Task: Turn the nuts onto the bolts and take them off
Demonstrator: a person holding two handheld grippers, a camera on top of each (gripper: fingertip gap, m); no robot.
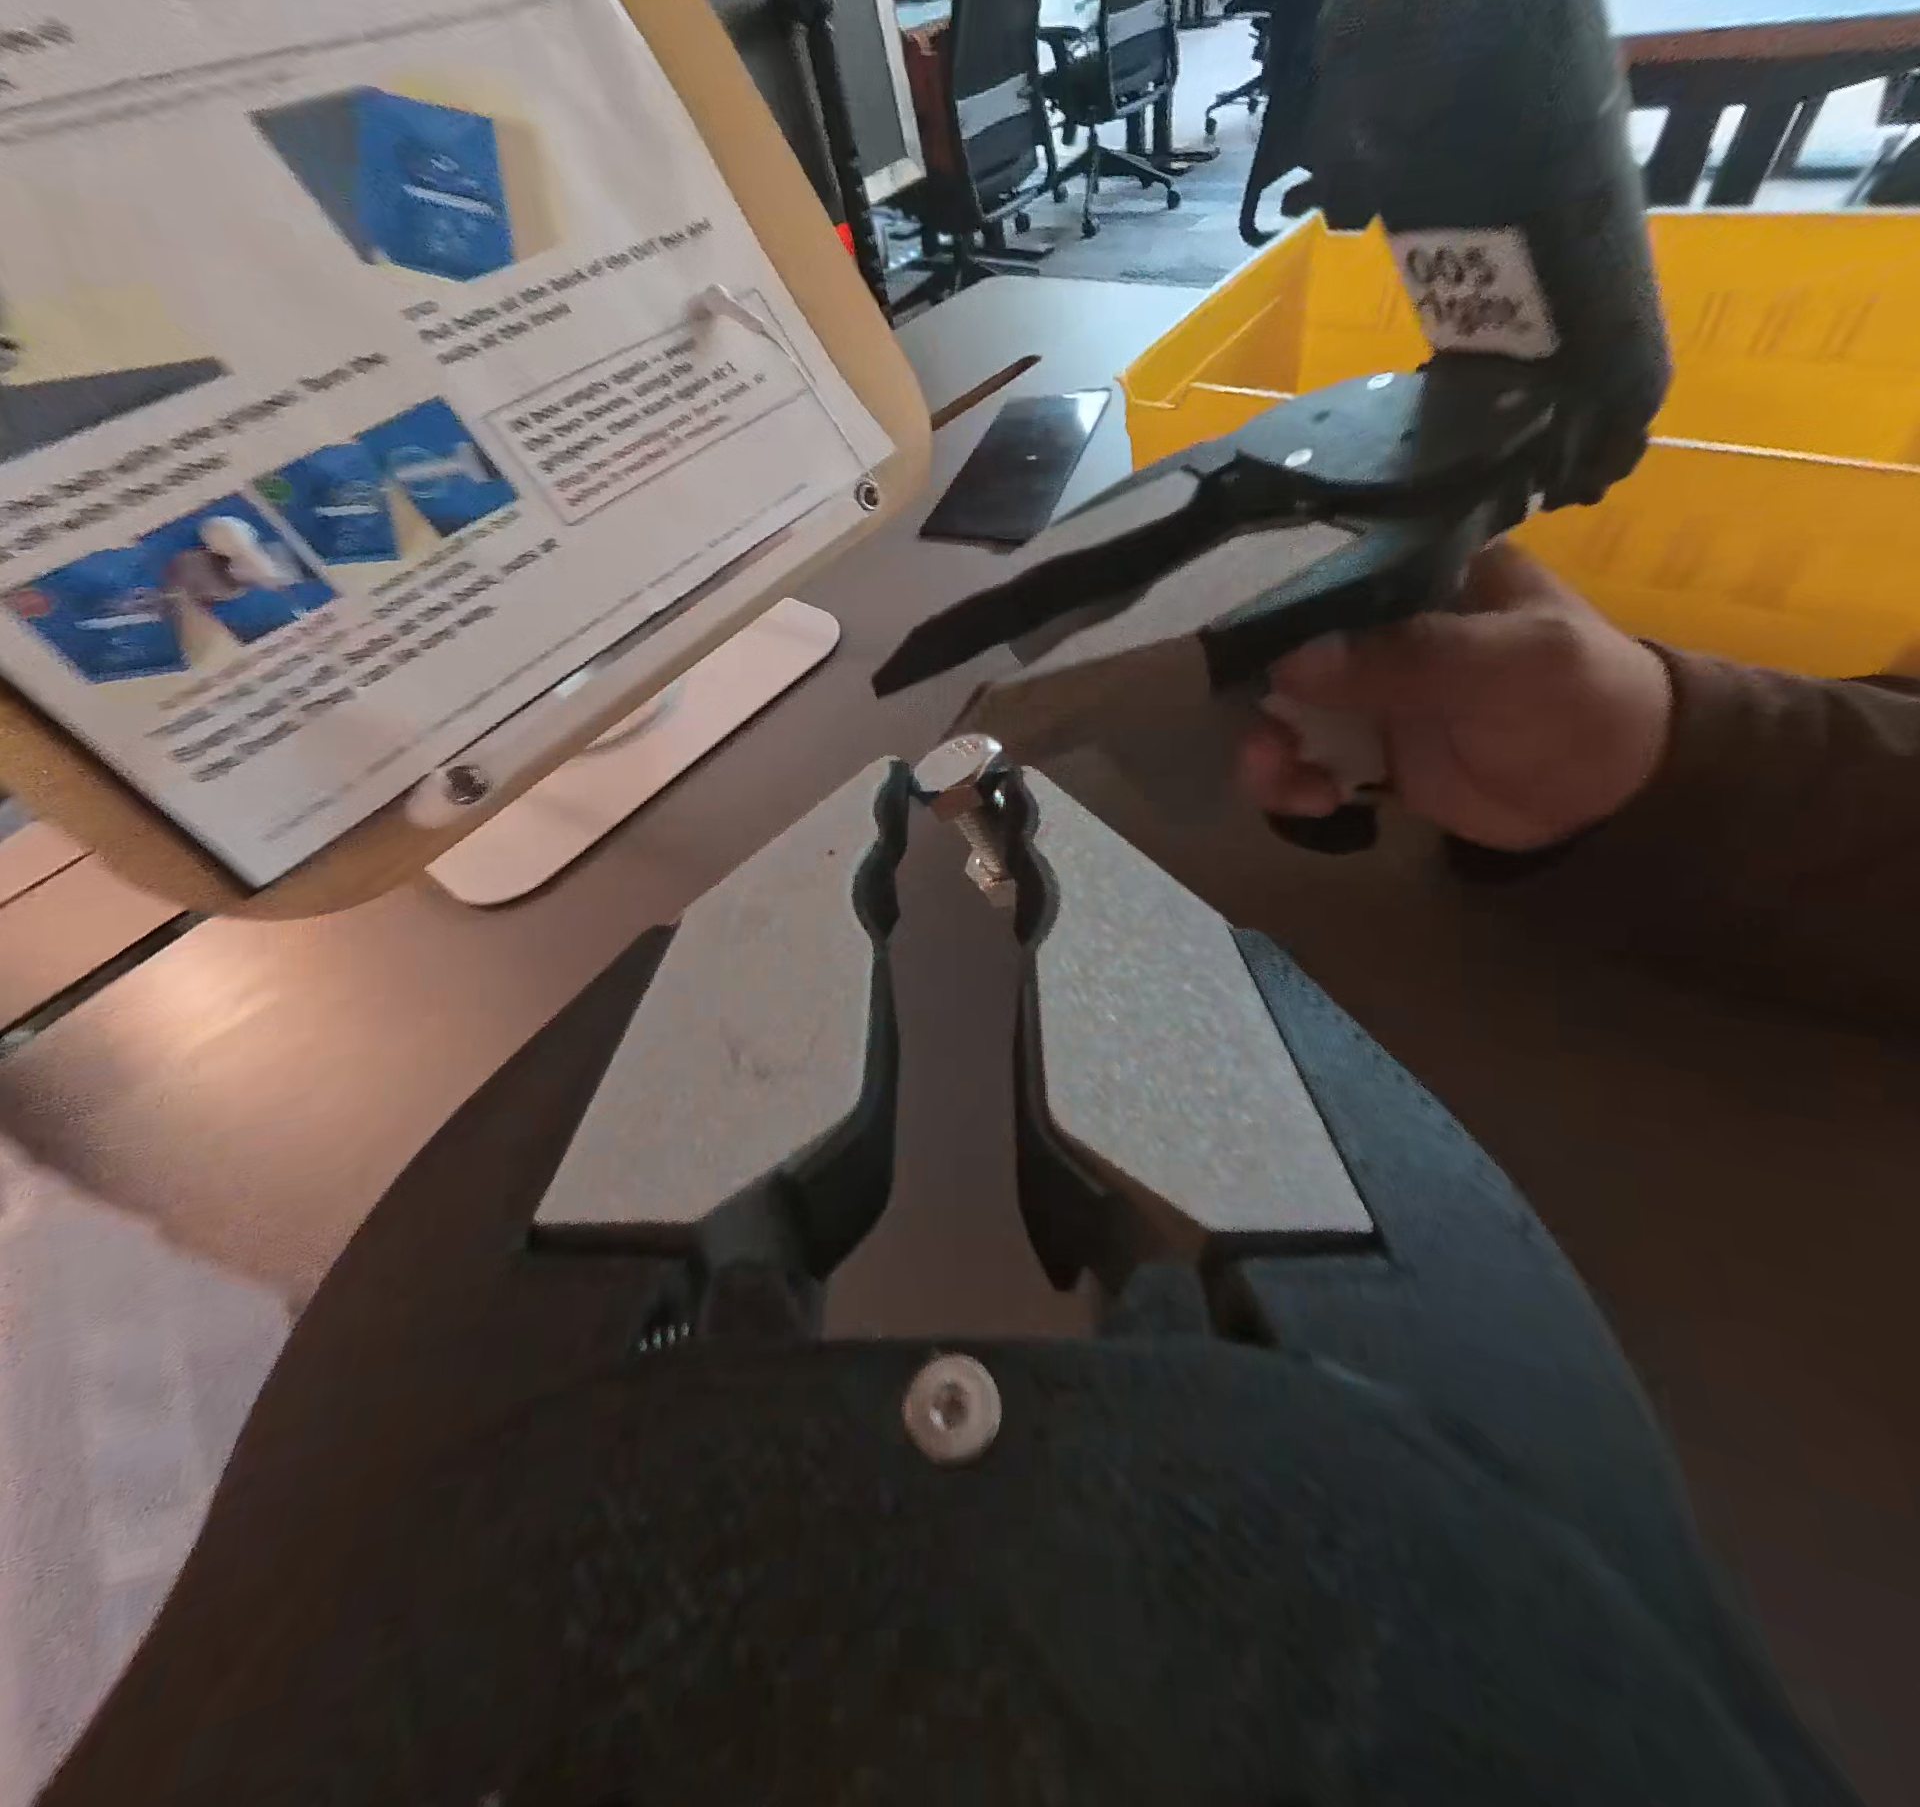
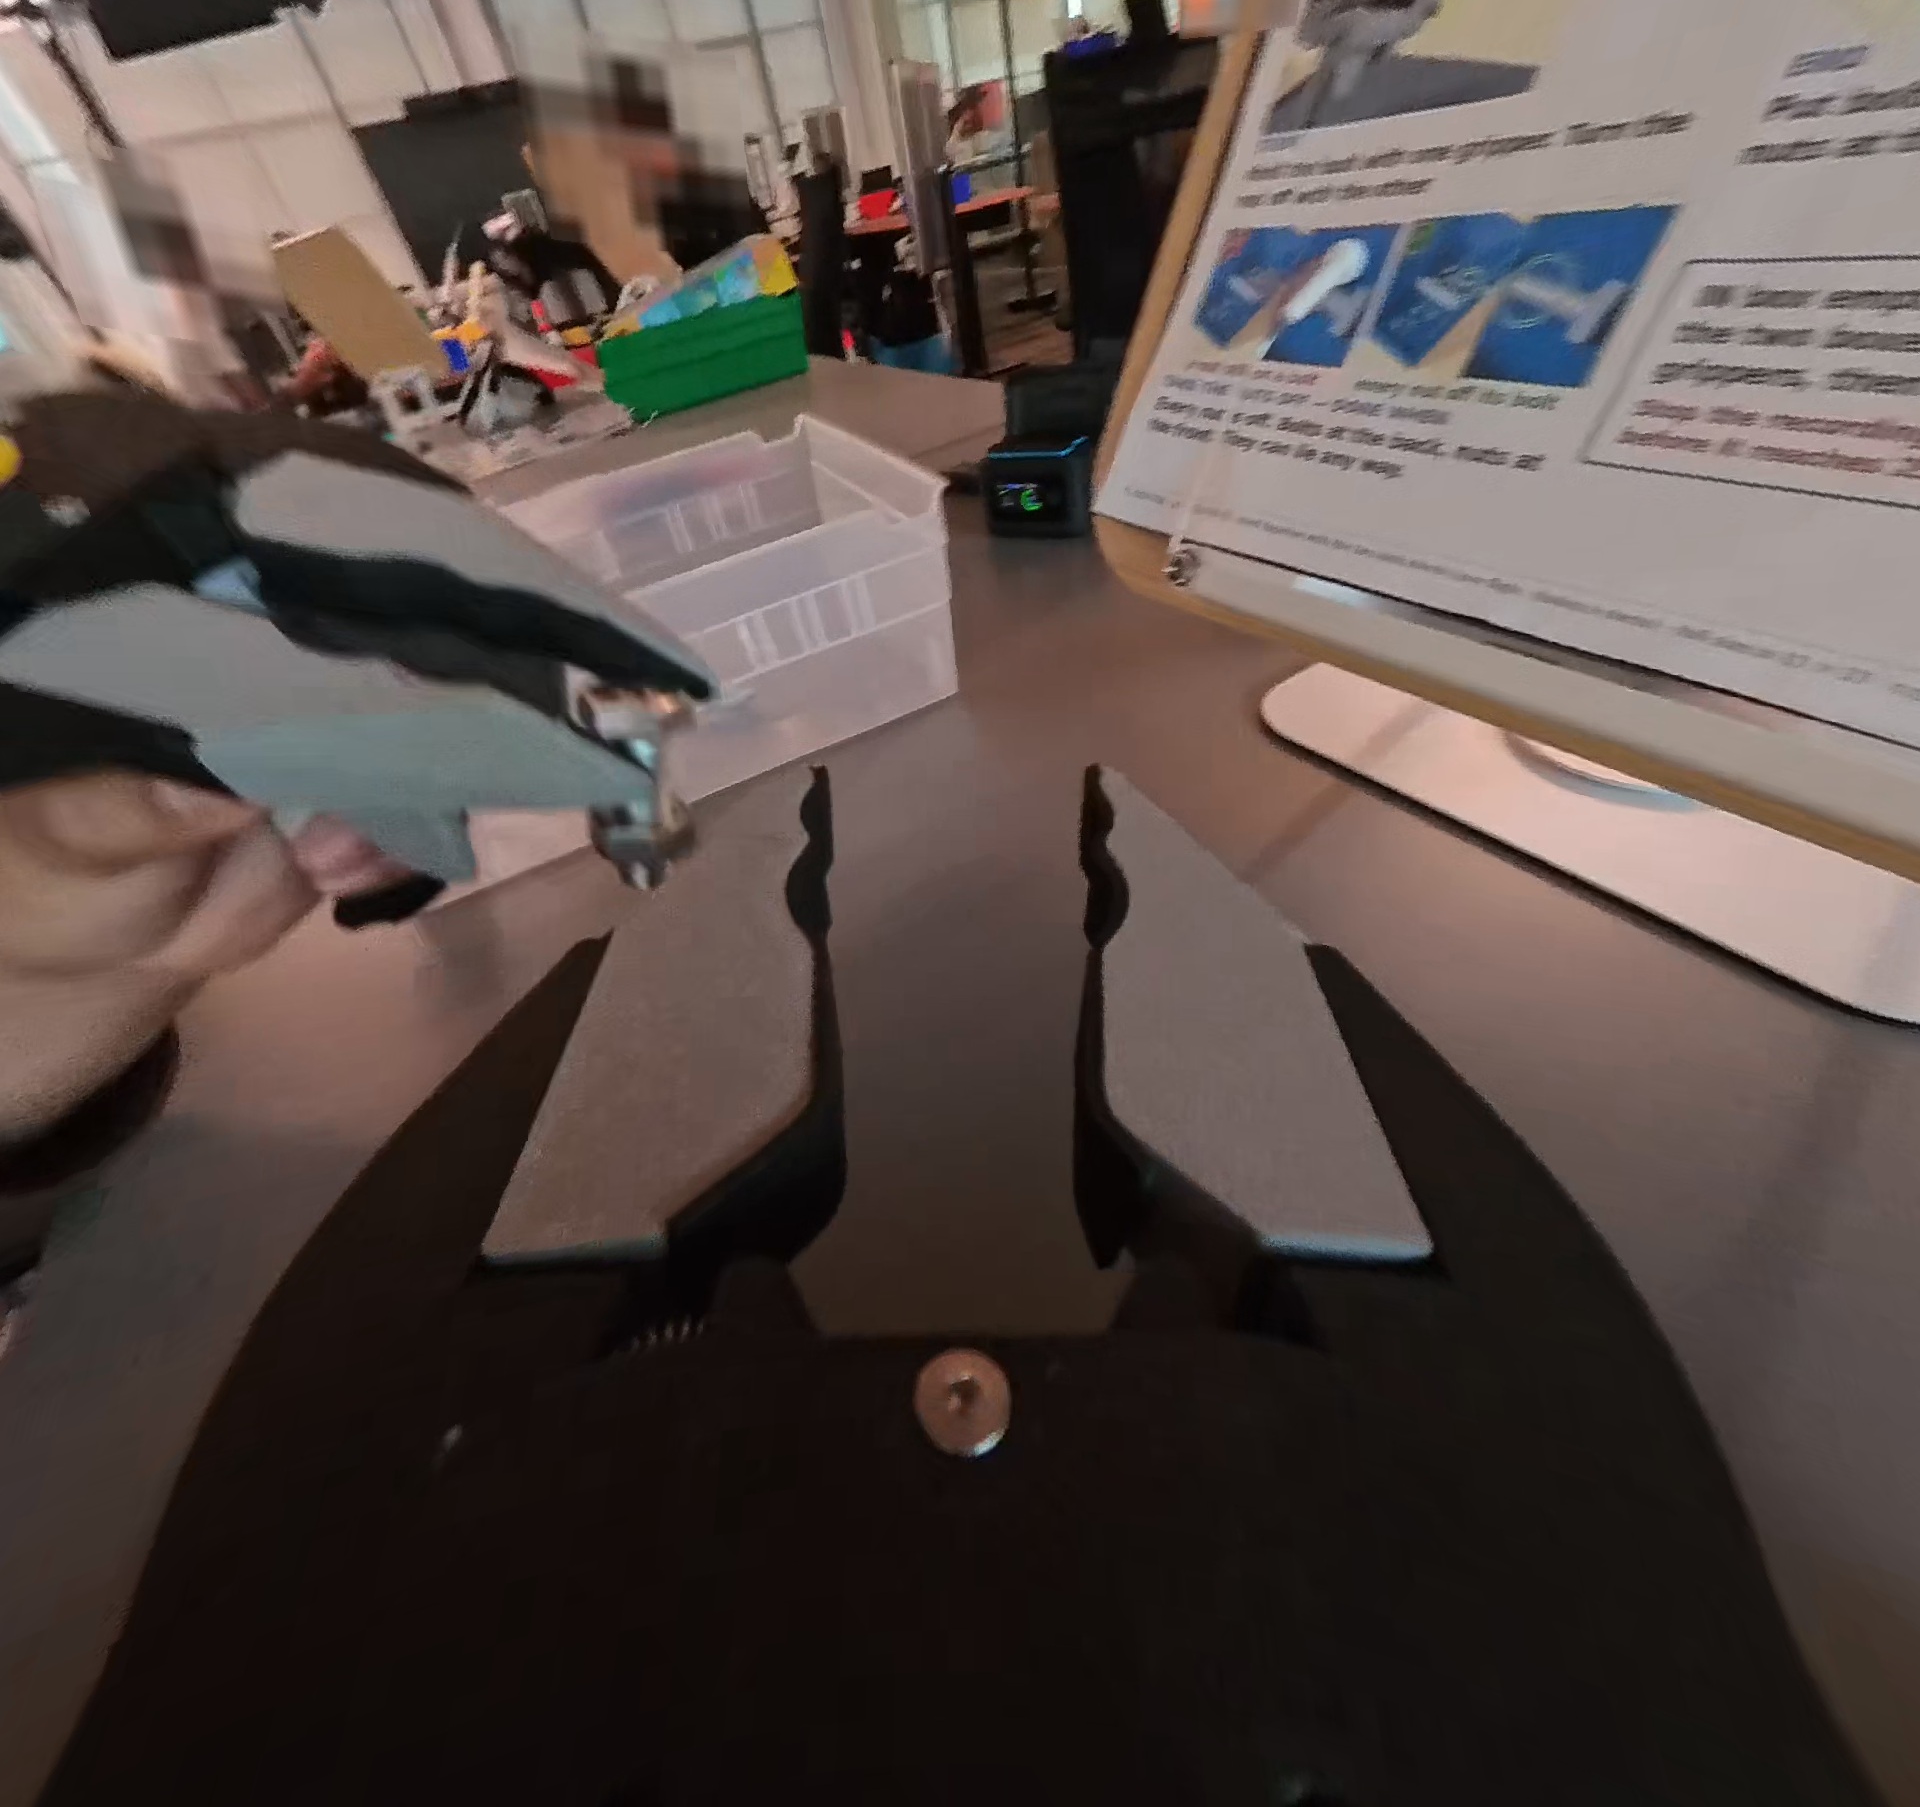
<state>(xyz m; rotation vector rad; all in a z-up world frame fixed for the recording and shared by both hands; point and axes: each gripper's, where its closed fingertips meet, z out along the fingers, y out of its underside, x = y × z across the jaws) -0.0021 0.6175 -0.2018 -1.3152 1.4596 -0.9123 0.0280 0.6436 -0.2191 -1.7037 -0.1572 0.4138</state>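
The left gripper (image 1: 961,801) is pinching the bolt (image 1: 966,801) by its head, nut (image 1: 987,879) hanging low on the thread. The right gripper (image 2: 951,822) is hovering spread and empty; it should be squaring onto the nut's flats before twisting.

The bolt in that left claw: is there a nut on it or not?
On. The left claw grips the bolt near its head, and a nut sits low on the threaded shaft.

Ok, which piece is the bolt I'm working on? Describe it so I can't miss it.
Look in front of the tilted instruction board over the dark table. The left gripper is shut on the bolt: small, silvery, hex-headed, with a nut on its shank, the only shiny metal piece there.
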